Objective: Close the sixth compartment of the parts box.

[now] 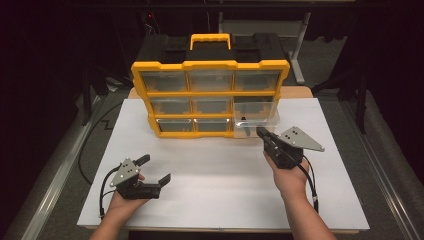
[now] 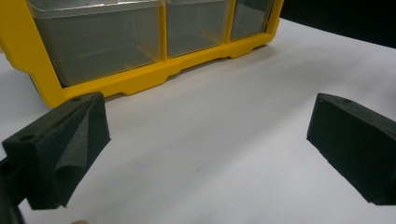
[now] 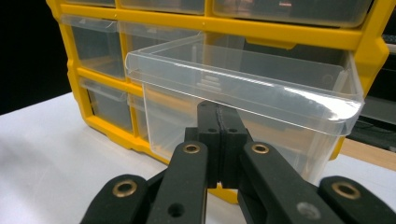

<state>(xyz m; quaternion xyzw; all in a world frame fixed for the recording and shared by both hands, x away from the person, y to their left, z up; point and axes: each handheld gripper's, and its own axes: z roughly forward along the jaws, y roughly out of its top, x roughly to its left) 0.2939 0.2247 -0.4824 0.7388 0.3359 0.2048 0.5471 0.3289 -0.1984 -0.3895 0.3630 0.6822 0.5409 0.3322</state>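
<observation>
A yellow organiser (image 1: 210,65) with clear drawers stands upright at the back of the white board (image 1: 215,170). Its lower right clear drawer (image 1: 256,116) is pulled partway out. My right gripper (image 1: 260,131) is shut, its tips right at that drawer's front. In the right gripper view the joined jaws (image 3: 218,109) sit against the drawer (image 3: 261,93) just under its front lip, and I see nothing between the pads. My left gripper (image 1: 156,168) rests open on the board at the near left, well short of the organiser (image 2: 140,81), with bare board between its pads (image 2: 208,135).
The organiser has a yellow carry handle (image 1: 210,39) on top and a black back. The board ends near the person's forearms. Dark floor with metal rails (image 1: 55,175) runs along both sides, and a table leg (image 1: 298,50) stands behind.
</observation>
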